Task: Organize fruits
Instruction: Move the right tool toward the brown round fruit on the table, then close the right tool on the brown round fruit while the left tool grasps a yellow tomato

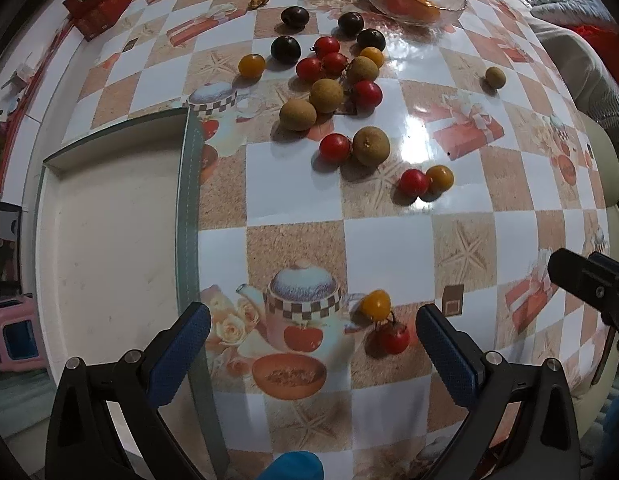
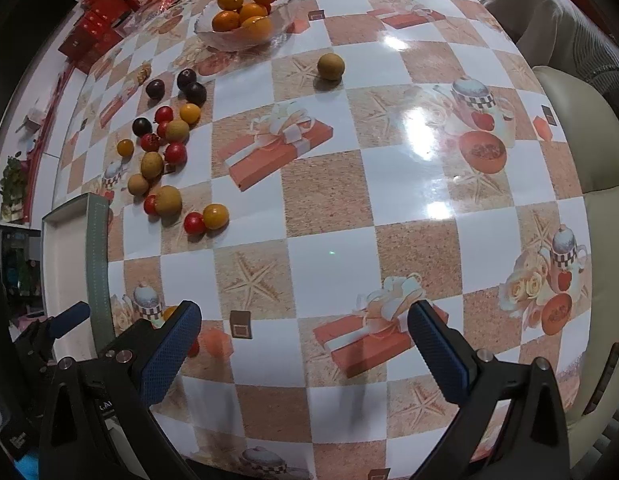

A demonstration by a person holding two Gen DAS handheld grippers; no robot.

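Spread wide and empty, left tongs [image 1: 313,338] frame a small red stemmed tomato [image 1: 394,337] beside a white green-rimmed tray [image 1: 109,216] — likely its destination — while right tongs [image 2: 304,338], also open, wait over bare counter [image 2: 329,256].

Bright overhead glare on glossy tablecloth [image 2: 413,136]; fisheye-warped edges.

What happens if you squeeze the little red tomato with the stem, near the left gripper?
The red cherry tomato is round and glossy, so it would probably roll or slip aside on the shiny tablecloth. It looks thin-skinned, so hard squeezing might split it. The left gripper stands open.
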